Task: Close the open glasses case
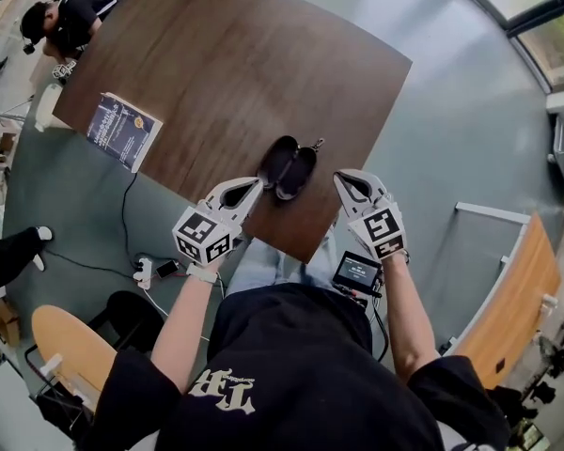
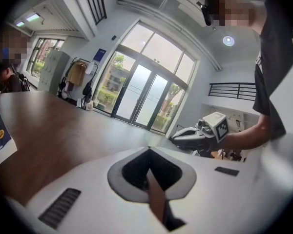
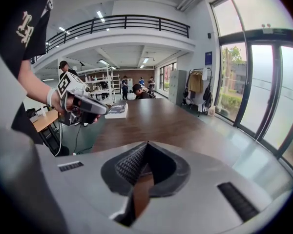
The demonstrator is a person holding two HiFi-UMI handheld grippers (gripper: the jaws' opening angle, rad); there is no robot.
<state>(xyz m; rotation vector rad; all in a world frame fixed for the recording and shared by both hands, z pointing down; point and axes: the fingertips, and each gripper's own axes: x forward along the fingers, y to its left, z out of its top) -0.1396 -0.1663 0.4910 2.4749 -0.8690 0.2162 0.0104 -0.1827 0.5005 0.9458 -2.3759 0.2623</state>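
An open black oval glasses case [image 1: 287,165] lay at the brown wooden worktop's [image 1: 226,64] near edge, unseen in both gripper views. The left tool [image 1: 252,188] and right tool [image 1: 342,180] flanked it, both closed and empty.

Dark brown wood-grain bench [image 1: 216,54], grain running in faint streaks. Black oval hard-shell glasses case [image 1: 287,167]: black outside and in both open halves. White-shelled left gripper [image 1: 255,184]: dark grey textured lining round the jaws, small dark grille patches on the shell. White-shelled right gripper [image 1: 342,180]: same colours, with a criss-cross pattern on the dark lining. The cube [image 1: 203,236] on each gripper has black square markers on white faces. Rectangular dark blue booklet [image 1: 122,130] with white edges and a small yellow mark. Plain blue-grey floor [image 1: 451,139]. Black short-sleeved shirt [image 1: 291,365] with white lettering.
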